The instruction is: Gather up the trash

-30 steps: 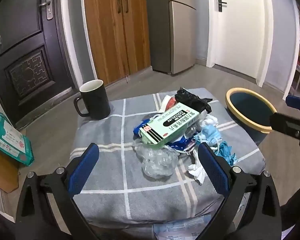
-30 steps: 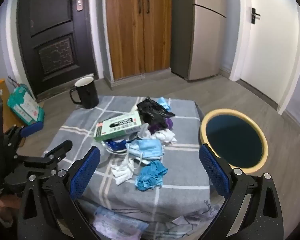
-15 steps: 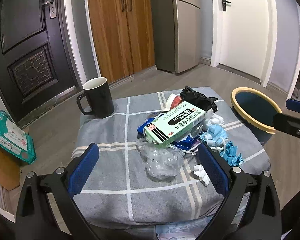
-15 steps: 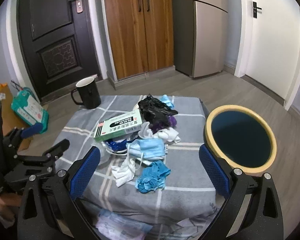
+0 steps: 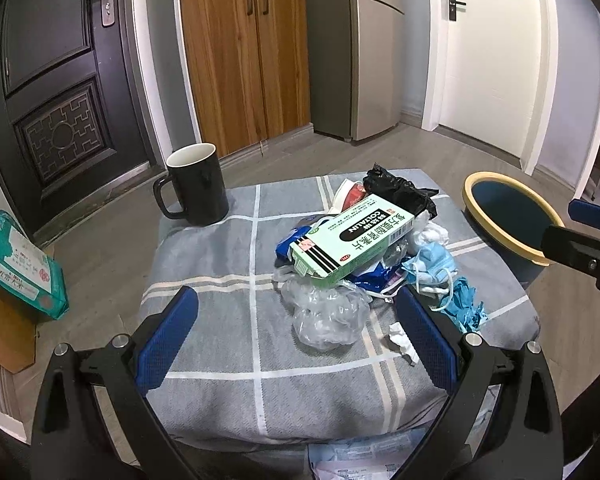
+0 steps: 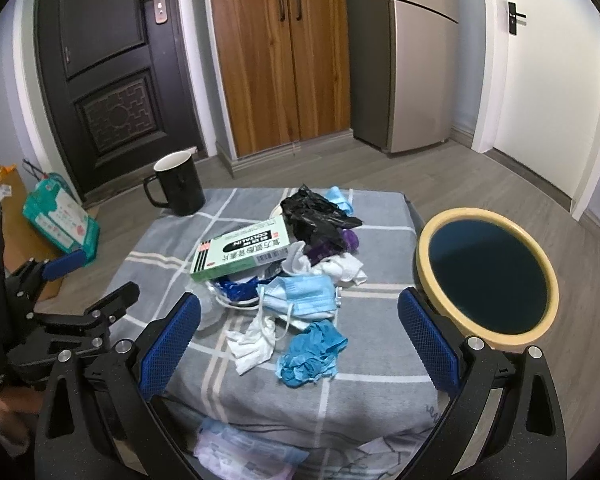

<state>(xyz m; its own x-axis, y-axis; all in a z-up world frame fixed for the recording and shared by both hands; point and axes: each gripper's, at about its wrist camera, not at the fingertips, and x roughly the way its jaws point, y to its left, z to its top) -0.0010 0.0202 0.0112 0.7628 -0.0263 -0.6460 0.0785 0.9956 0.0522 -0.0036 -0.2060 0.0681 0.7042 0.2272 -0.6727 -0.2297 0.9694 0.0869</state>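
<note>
A pile of trash lies on a grey checked cloth (image 5: 220,320) (image 6: 380,380): a green box (image 5: 352,240) (image 6: 242,254), a black bag (image 5: 400,190) (image 6: 316,212), a clear plastic bag (image 5: 328,312), a blue face mask (image 6: 300,294), a blue glove (image 6: 310,354) and white tissue (image 6: 254,346). A yellow-rimmed bin (image 5: 512,220) (image 6: 486,272) stands to the right. My left gripper (image 5: 296,336) is open and empty, just short of the clear bag. My right gripper (image 6: 298,340) is open and empty above the glove.
A black mug (image 5: 196,184) (image 6: 178,188) stands at the cloth's far left corner. A green wipes pack (image 5: 18,264) (image 6: 62,218) rests on a cardboard box at left. Packets (image 6: 244,452) lie under the cloth's front edge. Doors and a wooden cupboard stand behind.
Both grippers have drawn back and risen slightly, so the pile sits a little farther away. Both stay open and empty. The trash has not moved.
</note>
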